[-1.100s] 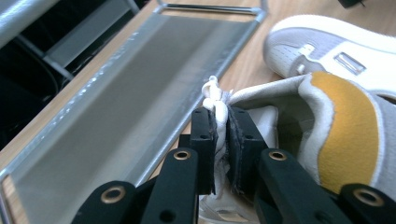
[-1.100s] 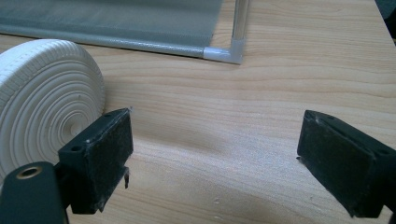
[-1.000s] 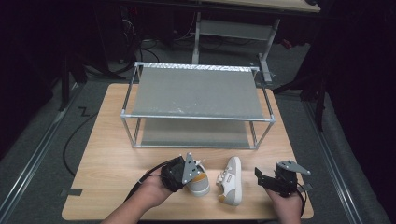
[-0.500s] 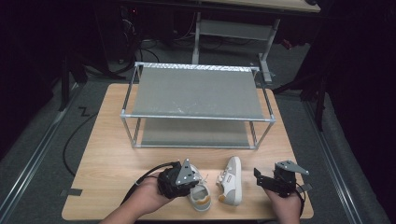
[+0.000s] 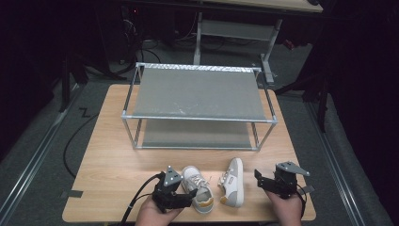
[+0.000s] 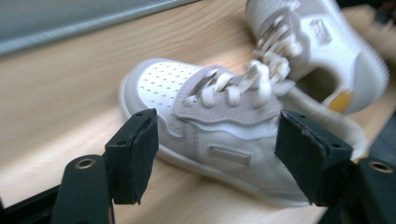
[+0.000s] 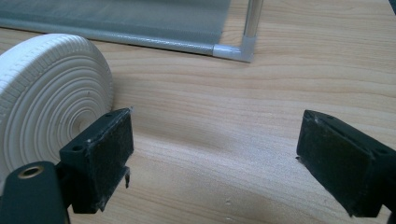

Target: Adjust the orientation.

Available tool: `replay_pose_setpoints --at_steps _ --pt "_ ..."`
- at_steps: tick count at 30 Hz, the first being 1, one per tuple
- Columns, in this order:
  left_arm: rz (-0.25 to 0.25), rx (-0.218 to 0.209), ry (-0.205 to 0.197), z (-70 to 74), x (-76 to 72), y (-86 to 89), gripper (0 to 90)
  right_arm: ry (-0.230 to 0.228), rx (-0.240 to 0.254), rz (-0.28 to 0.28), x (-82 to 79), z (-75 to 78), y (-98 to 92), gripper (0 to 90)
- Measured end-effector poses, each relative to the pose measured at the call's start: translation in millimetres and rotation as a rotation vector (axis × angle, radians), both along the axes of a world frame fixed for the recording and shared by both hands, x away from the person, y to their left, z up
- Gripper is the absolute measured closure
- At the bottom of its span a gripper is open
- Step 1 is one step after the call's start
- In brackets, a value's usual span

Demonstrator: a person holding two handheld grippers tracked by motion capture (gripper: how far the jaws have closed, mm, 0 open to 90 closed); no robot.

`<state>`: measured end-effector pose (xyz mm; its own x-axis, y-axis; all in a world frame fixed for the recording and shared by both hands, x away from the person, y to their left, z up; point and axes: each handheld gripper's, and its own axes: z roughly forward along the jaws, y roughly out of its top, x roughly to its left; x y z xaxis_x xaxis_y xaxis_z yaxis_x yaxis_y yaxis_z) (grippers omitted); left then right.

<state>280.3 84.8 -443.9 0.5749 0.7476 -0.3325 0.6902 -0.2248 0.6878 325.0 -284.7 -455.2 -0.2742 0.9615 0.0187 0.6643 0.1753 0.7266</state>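
Light wooden counter (image 5: 108, 165) under a dark room, bearing a two-tier shelf rack of silver metal tubing with grey fabric shelves (image 5: 197, 94) toward the far side. In front of the rack, near the close edge, two small white lace-up sneakers. Left white sneaker with grey lace panel and yellow heel tab (image 5: 198, 188) upright on its sole, toe pointing away toward the rack, heel toward the close edge. Right white sneaker (image 5: 232, 181) tipped onto its side, ribbed sole facing right, just beside the first, laces of the two nearly meeting.

Left claw (image 5: 188, 194) held low in a hand at the close edge, jaws wide apart and gripping nothing, reaching toward the left sneaker's side. From the left gripper view, the left sneaker (image 6: 210, 126) seen between the two black pads, one pad off its toe end, the other off its heel end; contact with either pad impossible to tell. Second sneaker (image 6: 317, 51) lying blurred beyond it.

Right claw (image 5: 261, 179) held in the other hand to the right of the tipped sneaker, jaws spread, empty. From the right gripper view, bare wood between the pads, the round ribbed white sole (image 7: 51, 98) just beside the left pad, the rack's corner post (image 7: 247, 32) farther off.
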Motion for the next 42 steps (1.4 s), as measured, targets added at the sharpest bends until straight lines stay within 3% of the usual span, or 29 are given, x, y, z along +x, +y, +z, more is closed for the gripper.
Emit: replay_pose_setpoints --at_steps 3,5,6,10,11,14,18,24,27,33,36,37,38,39,40,41,42 --pt "-0.009 0.018 0.011 -0.4 -1.7 -7.2 29.4 0.001 0.0 0.0 0.2 -0.5 -0.3 11.1" --pt "0.003 0.052 0.016 -1.6 -4.3 -15.4 29.8 0.003 0.0 0.001 0.8 -1.1 -1.7 11.1" --pt "0.035 0.102 0.004 -3.0 -5.3 -19.8 41.7 0.006 0.002 -0.003 0.8 -1.1 -2.3 11.1" --pt "0.048 0.125 0.026 0.8 -1.4 -18.3 50.5 0.002 0.005 -0.004 -0.2 0.0 -2.4 11.1" --pt "0.054 0.171 -0.01 8.2 -0.5 -17.3 66.1 -0.001 0.001 0.002 -0.4 0.3 -2.5 11.1" --pt "0.05 0.243 -0.047 19.2 2.5 -17.4 77.3 0.002 0.006 -0.003 0.4 -0.1 -2.4 11.1" --pt "0.041 0.281 -0.077 24.9 7.6 -17.1 84.2 0.0 0.004 0.001 0.2 0.3 -2.0 11.1" --pt "0.063 0.275 -0.115 31.0 25.4 -8.8 85.5 0.001 0.006 -0.003 -0.1 0.2 -2.7 11.1" --pt "0.067 0.295 -0.166 31.7 27.6 -10.1 85.5 0.004 0.008 -0.005 0.3 -0.3 -3.1 11.1" --pt "0.017 0.318 -0.161 17.1 21.4 -21.0 84.2 0.0 0.004 0.002 -0.1 0.5 -2.0 11.1" --pt "-0.004 0.253 -0.085 15.4 22.1 -18.6 74.9 0.002 0.005 0.001 -0.1 0.2 -2.4 11.1" --pt "-0.004 0.253 -0.085 15.4 22.1 -18.6 68.1 0.002 0.007 0.001 -0.1 0.4 -2.3 11.1" --pt "-0.007 0.235 -0.074 15.9 21.7 -16.9 68.1 0.002 0.007 0.001 -0.1 0.4 -2.3 11.1" --pt "-0.014 0.212 -0.072 17.5 20.1 -14.3 57.5 0.001 0.008 0.006 -0.4 1.1 -2.0 11.1" --pt "-0.019 0.181 -0.078 20.1 17.9 -10.5 57.5 0.001 0.008 0.006 -0.4 1.1 -2.0 11.1" --pt "-0.016 0.155 -0.087 23.6 15.4 -4.9 50.5 -0.006 0.012 0.017 -1.4 3.1 -0.3 11.0" --pt "-0.007 0.125 -0.097 25.8 13.5 1.9 49.1 -0.01 0.009 0.024 -2.6 4.9 2.3 10.9"
